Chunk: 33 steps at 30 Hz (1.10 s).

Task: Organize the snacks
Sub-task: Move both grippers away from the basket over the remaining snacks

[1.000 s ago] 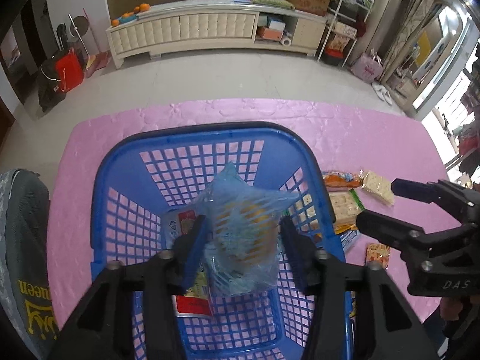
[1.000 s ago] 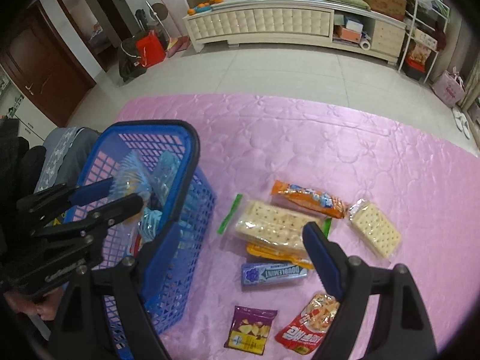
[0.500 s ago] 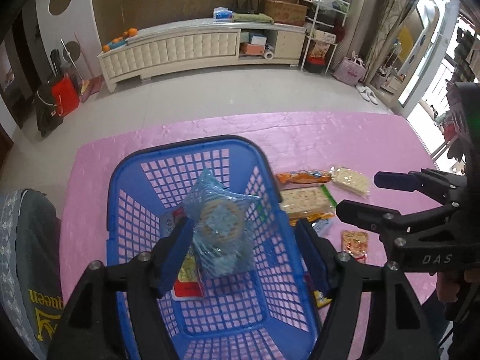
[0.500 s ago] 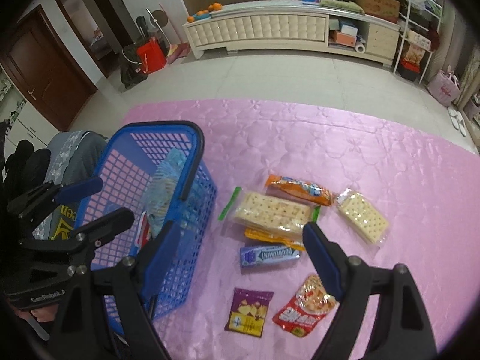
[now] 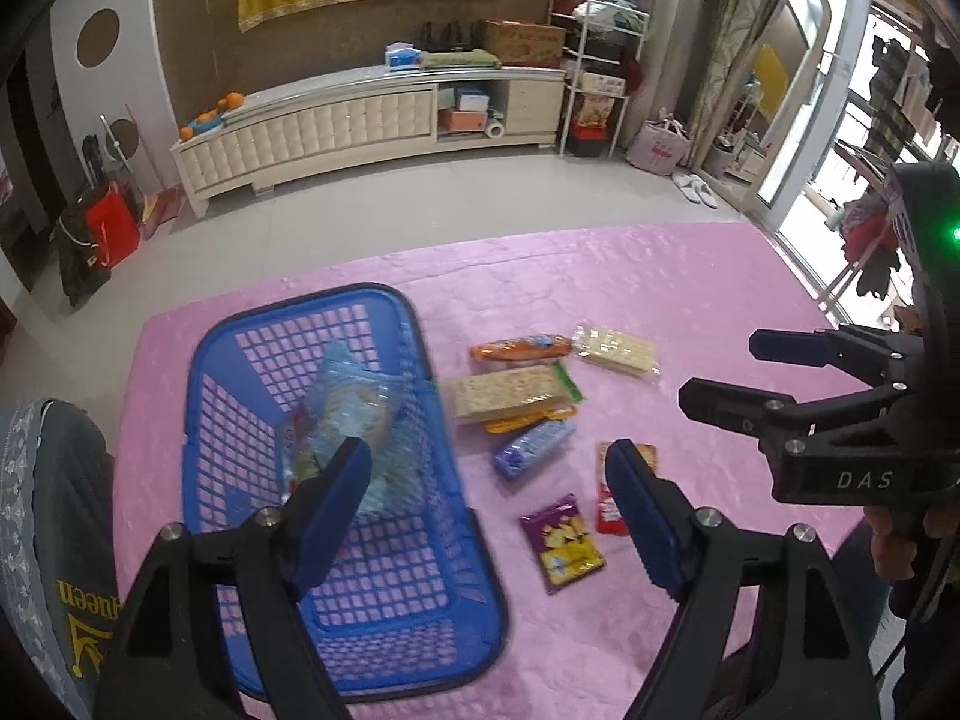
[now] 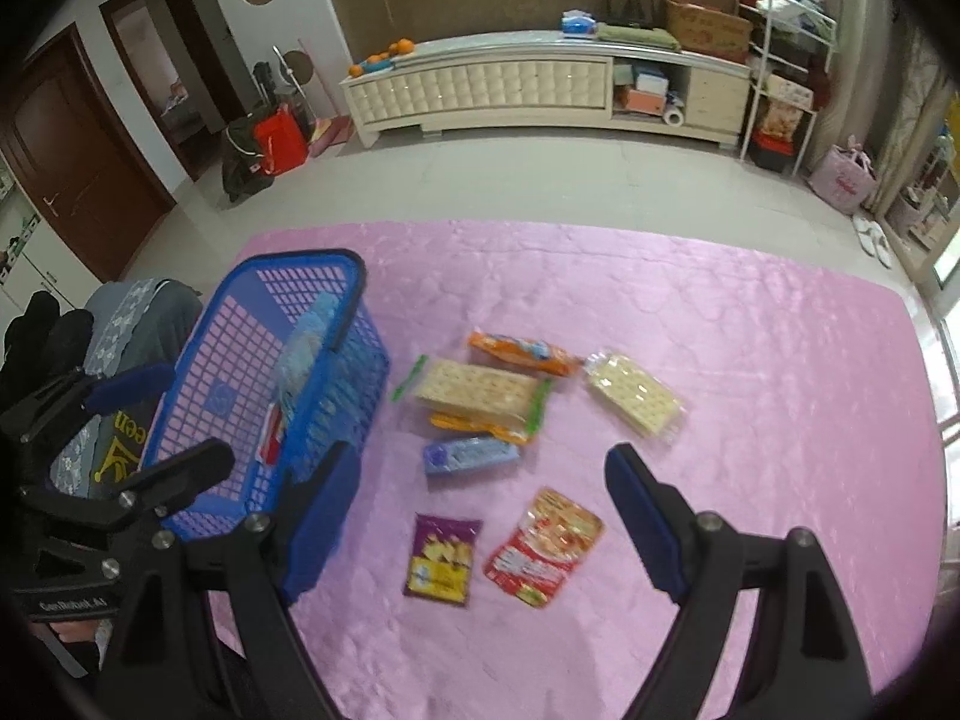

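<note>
A blue mesh basket (image 5: 198, 372) (image 6: 300, 261) stands at the left of the pink cloth. In it leans a light blue bag (image 5: 354, 402) (image 6: 300, 354) beside a red-and-white packet (image 6: 270, 438). My left gripper (image 5: 486, 462) hovers over the basket's right rim; its jaws are opening and hold nothing. My right gripper (image 6: 480, 468) is open above a purple packet (image 6: 444, 558) and a red packet (image 6: 543, 546). Farther off lie a blue gum pack (image 6: 471, 456), a large cracker pack (image 6: 474, 390), an orange packet (image 6: 519, 354) and a small cracker pack (image 6: 636, 396).
The pink cloth (image 6: 720, 330) covers the table as far as its edges. A chair back with a grey cover (image 5: 42, 540) stands close to the basket's left side. A long white cabinet (image 6: 480, 90) is far across the floor.
My left gripper let go of the light blue bag, which now rests in the basket, then rose and swung right with wider jaws. My right gripper lifted away from the snacks, still open.
</note>
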### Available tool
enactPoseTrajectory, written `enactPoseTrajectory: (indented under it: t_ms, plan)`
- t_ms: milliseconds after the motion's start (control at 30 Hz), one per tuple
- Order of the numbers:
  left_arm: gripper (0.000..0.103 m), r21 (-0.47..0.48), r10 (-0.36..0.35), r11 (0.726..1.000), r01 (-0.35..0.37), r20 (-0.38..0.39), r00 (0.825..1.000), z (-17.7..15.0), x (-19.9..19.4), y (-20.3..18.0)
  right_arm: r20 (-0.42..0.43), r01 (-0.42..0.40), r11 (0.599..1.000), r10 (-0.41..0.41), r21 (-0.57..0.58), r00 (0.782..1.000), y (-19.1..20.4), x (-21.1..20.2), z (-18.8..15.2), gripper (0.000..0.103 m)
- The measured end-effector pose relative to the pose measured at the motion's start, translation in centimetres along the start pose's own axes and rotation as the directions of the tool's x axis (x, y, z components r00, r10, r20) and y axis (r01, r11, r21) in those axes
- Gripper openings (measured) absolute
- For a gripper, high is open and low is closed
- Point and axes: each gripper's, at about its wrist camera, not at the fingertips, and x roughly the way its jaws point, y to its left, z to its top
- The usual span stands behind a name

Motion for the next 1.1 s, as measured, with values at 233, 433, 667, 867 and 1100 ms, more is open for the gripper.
enactPoseTrajectory:
  t_ms: [233, 433, 667, 867, 1100]
  plan:
    - [0.079, 0.028, -0.014, 1.000, 0.014, -0.015, 1.000, -1.2, 0.8, -4.3, -0.002, 0.035, 0.997, -0.035, 0.070, 0.999, -3.4, -1.3, -3.1, 0.087]
    - [0.079, 0.052, -0.009, 0.999, 0.014, -0.092, 0.996, -2.7, 3.4, -7.6, -0.022, 0.039, 0.988, -0.036, 0.147, 0.999, -6.4, -1.3, -5.4, 0.087]
    - [0.079, 0.033, 0.015, 0.999, -0.009, -0.189, 0.982, -4.1, 7.0, -9.2, -0.093, 0.026, 0.980, -0.008, 0.196, 0.996, -8.6, 1.5, -8.0, 0.087]
    - [0.079, 0.014, 0.032, 0.999, -0.029, -0.264, 0.964, -5.3, 9.8, -9.7, -0.132, 0.004, 0.976, 0.025, 0.216, 0.991, -9.5, 3.9, -9.4, 0.087]
    - [0.079, -0.007, 0.079, 0.996, -0.086, -0.335, 0.939, -6.3, 13.2, -9.2, -0.178, -0.006, 0.976, 0.046, 0.219, 0.983, -10.1, 6.6, -10.2, 0.087]
